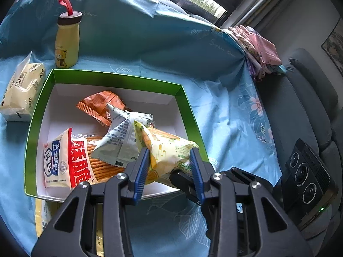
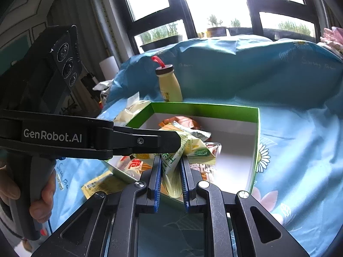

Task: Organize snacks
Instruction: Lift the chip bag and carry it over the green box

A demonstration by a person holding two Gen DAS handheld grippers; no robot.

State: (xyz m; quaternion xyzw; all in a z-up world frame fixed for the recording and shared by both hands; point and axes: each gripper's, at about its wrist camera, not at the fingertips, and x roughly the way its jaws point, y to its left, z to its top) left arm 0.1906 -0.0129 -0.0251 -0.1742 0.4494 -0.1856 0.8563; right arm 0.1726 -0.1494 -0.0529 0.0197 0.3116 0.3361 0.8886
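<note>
Left wrist view: a yellow snack packet (image 1: pixel 169 150) is clamped by both the left gripper (image 1: pixel 170 160) and the right gripper (image 2: pixel 170 167), fingers clenched on it, above the green box (image 1: pixel 120 76) holding 3 other packets.

green box (image 1: pixel 182 98), blue floral cloth (image 1: pixel 235 115)

Yellow-green snack packet (image 1: pixel 169 152) tilted over green box's (image 1: pixel 115 77) near rim, other packets inside

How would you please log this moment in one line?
left gripper: shut on yellow snack packet | right gripper: same | green box: below
</note>
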